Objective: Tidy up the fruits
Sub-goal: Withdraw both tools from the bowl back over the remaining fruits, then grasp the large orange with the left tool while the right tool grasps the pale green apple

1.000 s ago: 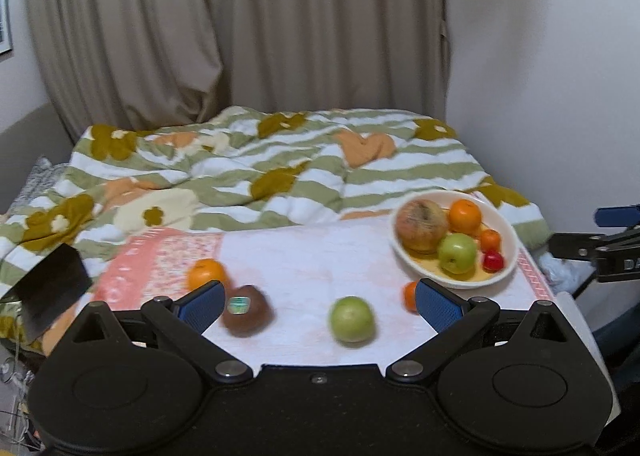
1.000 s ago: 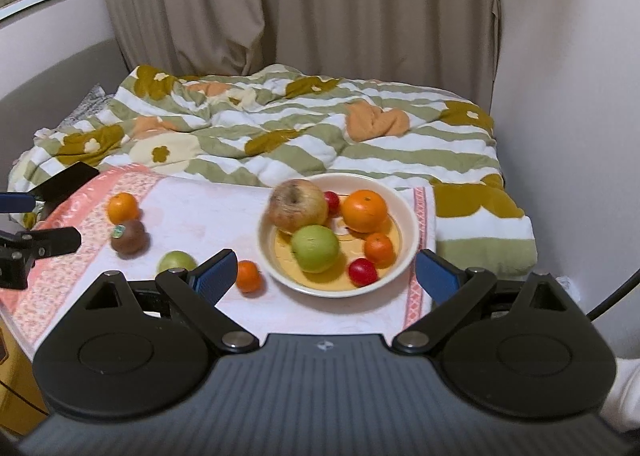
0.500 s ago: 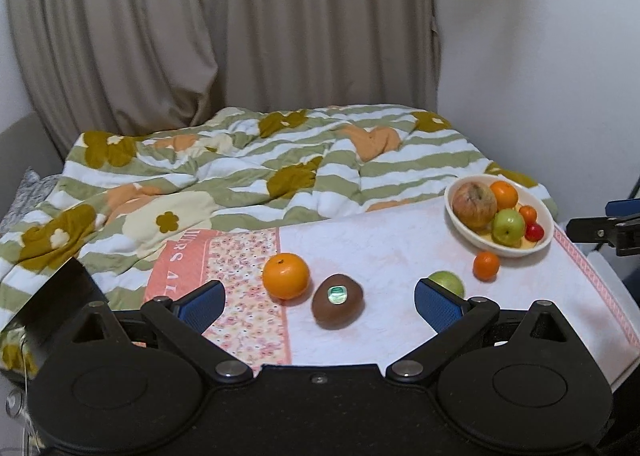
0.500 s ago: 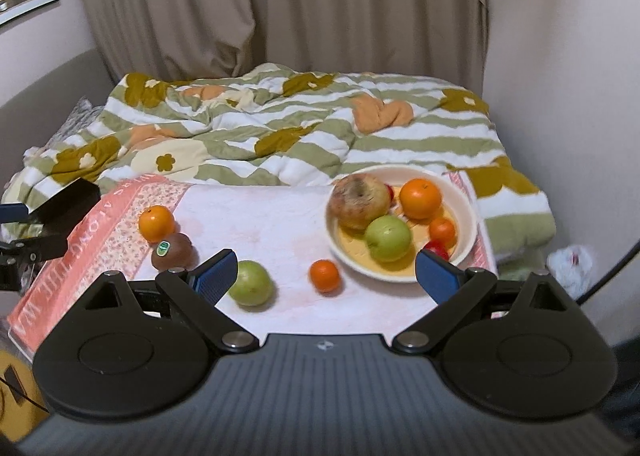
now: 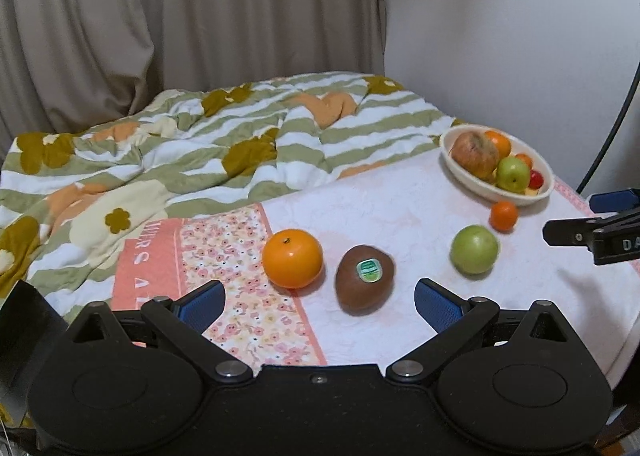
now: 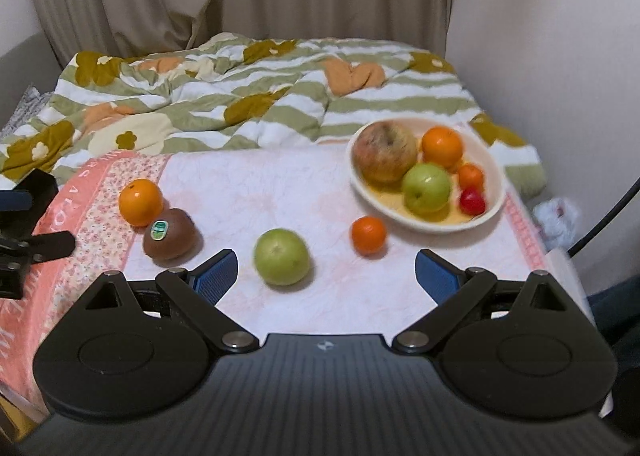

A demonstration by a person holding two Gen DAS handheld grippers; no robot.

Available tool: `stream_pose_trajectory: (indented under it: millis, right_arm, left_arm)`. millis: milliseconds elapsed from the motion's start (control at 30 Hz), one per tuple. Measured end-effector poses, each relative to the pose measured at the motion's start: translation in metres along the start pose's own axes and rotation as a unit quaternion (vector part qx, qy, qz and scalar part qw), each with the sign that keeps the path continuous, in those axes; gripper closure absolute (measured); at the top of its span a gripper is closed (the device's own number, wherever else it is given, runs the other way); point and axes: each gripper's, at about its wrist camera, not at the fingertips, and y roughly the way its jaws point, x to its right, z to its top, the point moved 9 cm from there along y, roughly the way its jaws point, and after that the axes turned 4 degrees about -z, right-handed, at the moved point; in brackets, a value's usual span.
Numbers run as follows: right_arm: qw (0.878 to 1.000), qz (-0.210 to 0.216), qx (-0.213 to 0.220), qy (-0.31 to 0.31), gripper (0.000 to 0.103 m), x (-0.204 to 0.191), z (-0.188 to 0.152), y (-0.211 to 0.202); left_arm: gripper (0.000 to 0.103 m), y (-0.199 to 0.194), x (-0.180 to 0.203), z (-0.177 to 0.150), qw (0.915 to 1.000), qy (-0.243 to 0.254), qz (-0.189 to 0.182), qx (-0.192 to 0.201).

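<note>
- both claws are seen spread wide, nothing gripped: left claw, right claw.
- four fruits are left outside the bowl: orange, kiwi, green apple, small orange.
- kiwi is found just ahead of left claw, slightly right of centre, orange touching its far-left side; long axis tilted approx. upright in that view.
- apple is nearer right claw, ahead and left of centre.
- bowl lies far right of kiwi, so prob. apple first w/ right claw.
</note>
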Motion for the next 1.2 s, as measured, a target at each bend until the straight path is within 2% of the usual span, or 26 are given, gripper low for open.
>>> stream_pose_trajectory:
  millis: [300, 533, 600, 733, 900, 1000, 1200]
  right_arm:
    - [0.999, -0.009, -0.032, 0.001, 0.0, -0.02, -0.018, 0.043]
    - [0.999, -0.007, -0.049, 0.014, 0.0, -0.023, -0.02, 0.072]
    - [0.999, -0.008, -0.051, 0.01, 0.0, -0.026, -0.018, 0.076]
    - [0.999, -0.01, -0.053, 0.001, 0.0, -0.03, -0.016, 0.085]
    - [0.998, -0.008, -0.061, 0.004, 0.001, -0.03, -0.017, 0.094]
    - [0.998, -0.005, -0.066, 0.001, 0.004, -0.031, -0.019, 0.097]
    - [0.998, -0.003, -0.067, -0.004, 0.005, -0.035, -0.018, 0.1]
  left_arm:
    - [0.001, 0.045, -0.034, 0.003, 0.9997, -0.02, -0.005, -0.014]
    - [0.003, 0.08, -0.048, 0.011, 0.9978, -0.054, -0.013, -0.036]
    - [0.01, 0.089, -0.048, 0.012, 0.9973, -0.056, -0.018, -0.043]
    - [0.012, 0.103, -0.048, 0.013, 0.9959, -0.065, -0.028, -0.055]
    - [0.032, 0.118, -0.047, 0.01, 0.9931, -0.081, -0.041, -0.075]
    - [0.039, 0.124, -0.047, 0.008, 0.9911, -0.09, -0.051, -0.084]
    - [0.039, 0.122, -0.043, 0.007, 0.9915, -0.085, -0.05, -0.085]
